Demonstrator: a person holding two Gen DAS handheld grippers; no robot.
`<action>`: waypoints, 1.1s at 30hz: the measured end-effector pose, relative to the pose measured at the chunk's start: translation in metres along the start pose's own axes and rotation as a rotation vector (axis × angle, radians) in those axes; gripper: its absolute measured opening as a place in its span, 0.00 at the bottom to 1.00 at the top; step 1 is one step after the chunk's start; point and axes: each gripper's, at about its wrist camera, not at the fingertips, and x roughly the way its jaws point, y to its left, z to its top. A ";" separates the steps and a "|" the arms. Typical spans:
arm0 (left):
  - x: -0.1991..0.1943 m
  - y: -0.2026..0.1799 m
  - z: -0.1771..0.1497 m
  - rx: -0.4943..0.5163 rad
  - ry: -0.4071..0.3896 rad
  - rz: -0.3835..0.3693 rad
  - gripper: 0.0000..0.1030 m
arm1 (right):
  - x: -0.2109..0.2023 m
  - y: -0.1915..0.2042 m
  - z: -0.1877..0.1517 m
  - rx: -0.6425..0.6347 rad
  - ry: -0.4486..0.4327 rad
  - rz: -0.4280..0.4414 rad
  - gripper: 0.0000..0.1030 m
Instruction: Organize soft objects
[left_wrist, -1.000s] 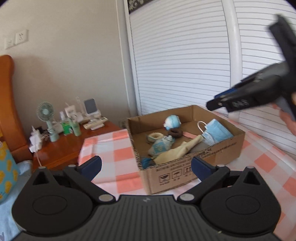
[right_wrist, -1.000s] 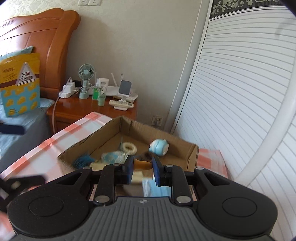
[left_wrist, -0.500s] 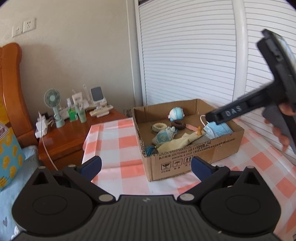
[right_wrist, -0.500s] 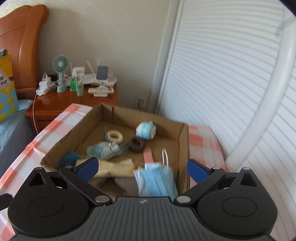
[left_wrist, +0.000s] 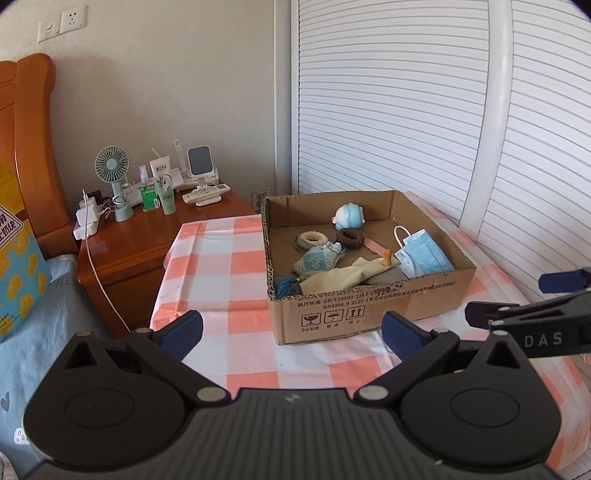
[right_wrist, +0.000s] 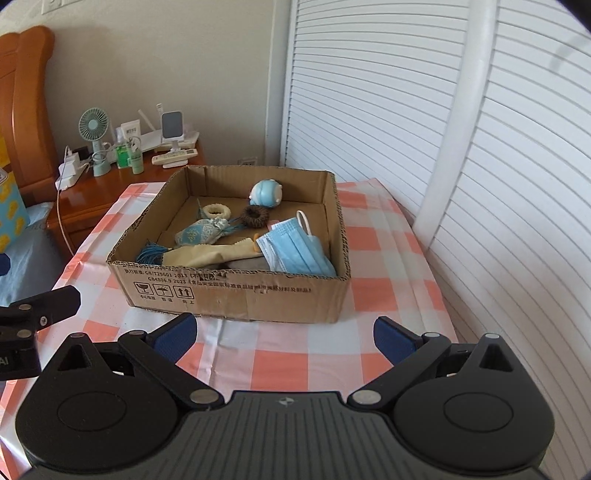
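Blue-padded left tongs and right tongs both apart, empty; left view alone: wall socket.

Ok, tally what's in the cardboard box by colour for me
Blue: 4 – plush ball, pouch, tassel, mask
Cream: 2 – ring, cloth
Brown: 1 – scrunchie
Orange: 1 – small piece
Grey: 1 – item under the cloth
Total: 9 in the box
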 end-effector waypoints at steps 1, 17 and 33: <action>0.000 -0.001 0.000 -0.001 0.004 0.000 0.99 | -0.002 -0.001 -0.001 0.010 -0.001 -0.002 1.00; -0.003 -0.008 -0.001 -0.003 0.019 0.002 0.99 | -0.018 -0.001 -0.006 0.019 -0.033 0.003 1.00; -0.001 -0.013 0.002 0.007 0.021 -0.004 0.99 | -0.019 -0.005 -0.007 0.033 -0.044 -0.007 1.00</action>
